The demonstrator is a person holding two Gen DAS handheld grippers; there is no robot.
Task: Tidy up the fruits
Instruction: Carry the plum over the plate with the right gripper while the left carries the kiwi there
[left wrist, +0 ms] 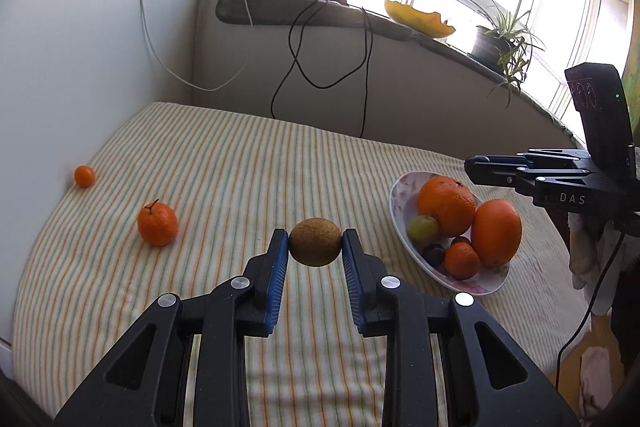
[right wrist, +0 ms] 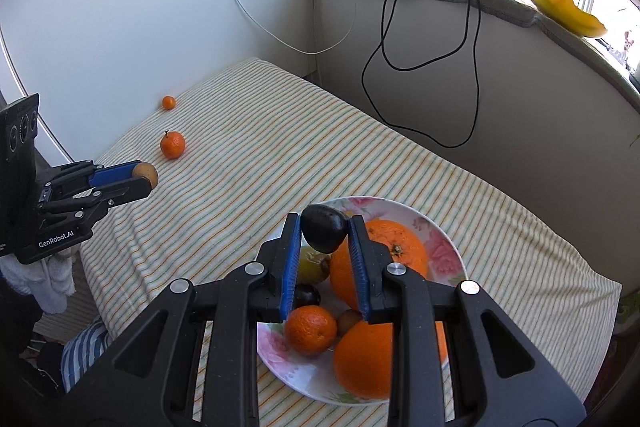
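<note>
My left gripper (left wrist: 315,241) is shut on a brown kiwi (left wrist: 315,242), held above the striped cloth; it also shows in the right wrist view (right wrist: 146,174). My right gripper (right wrist: 324,233) is shut on a dark plum (right wrist: 323,227), held over the floral plate (right wrist: 444,247). The plate (left wrist: 400,199) holds two large oranges (left wrist: 446,205), a small mandarin (left wrist: 461,260), a green-yellow fruit (left wrist: 423,227) and a dark plum (left wrist: 434,254). A mandarin with a stem (left wrist: 157,224) and a tiny orange fruit (left wrist: 84,175) lie on the cloth at the left.
The striped cloth (left wrist: 248,171) covers the table, set against a white wall at the left. Behind it is a ledge with hanging black and white cables (left wrist: 296,55), a yellow peel (left wrist: 420,19) and a potted plant (left wrist: 500,43).
</note>
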